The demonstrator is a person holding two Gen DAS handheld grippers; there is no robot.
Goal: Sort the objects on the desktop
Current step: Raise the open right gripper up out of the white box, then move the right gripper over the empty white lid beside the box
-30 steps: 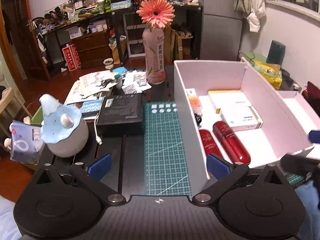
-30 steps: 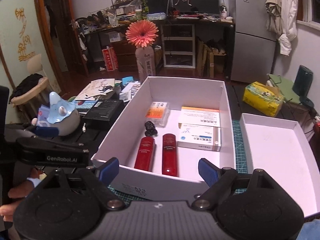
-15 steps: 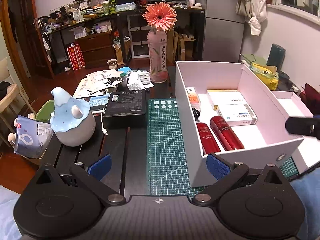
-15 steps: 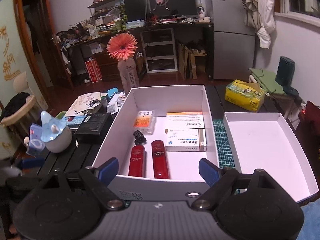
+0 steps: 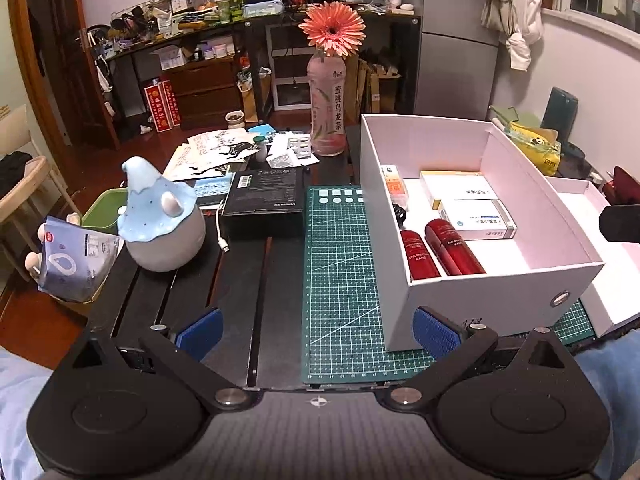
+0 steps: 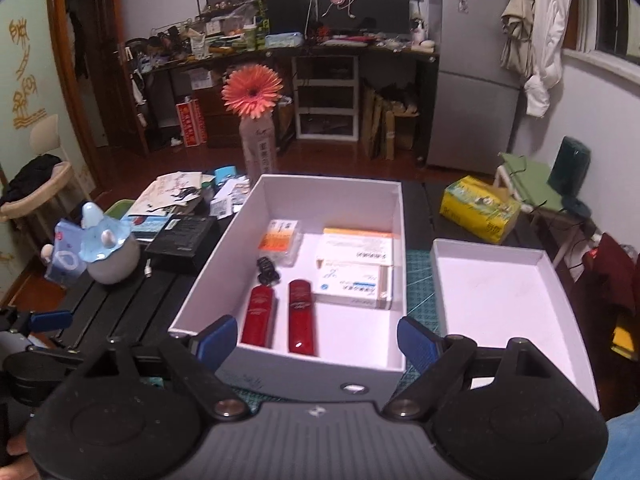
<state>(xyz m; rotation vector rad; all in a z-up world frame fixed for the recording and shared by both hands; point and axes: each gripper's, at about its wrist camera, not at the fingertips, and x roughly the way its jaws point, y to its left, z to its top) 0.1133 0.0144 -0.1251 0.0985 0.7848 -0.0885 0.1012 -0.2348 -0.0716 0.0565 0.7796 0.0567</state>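
Looked mostly sorted: two red bottles (image 6: 298, 316) and the medicine cartons (image 6: 354, 272) already sat in the white box (image 6: 328, 196) just ahead of the right gripper (image 6: 316, 338). Both it and the left gripper (image 5: 318, 330) were wide open, holding nothing. The black box (image 5: 264, 196) ahead-left of the left gripper, and the lid (image 6: 500, 292) right of the right one, were probably left.

Lid (image 5: 600, 280) cut off at right edge behind white box (image 5: 500, 304); small black item (image 6: 267, 270) in box unidentifiable.

Both hand-held grippers (image 5: 318, 330) (image 6: 316, 340) wide, empty
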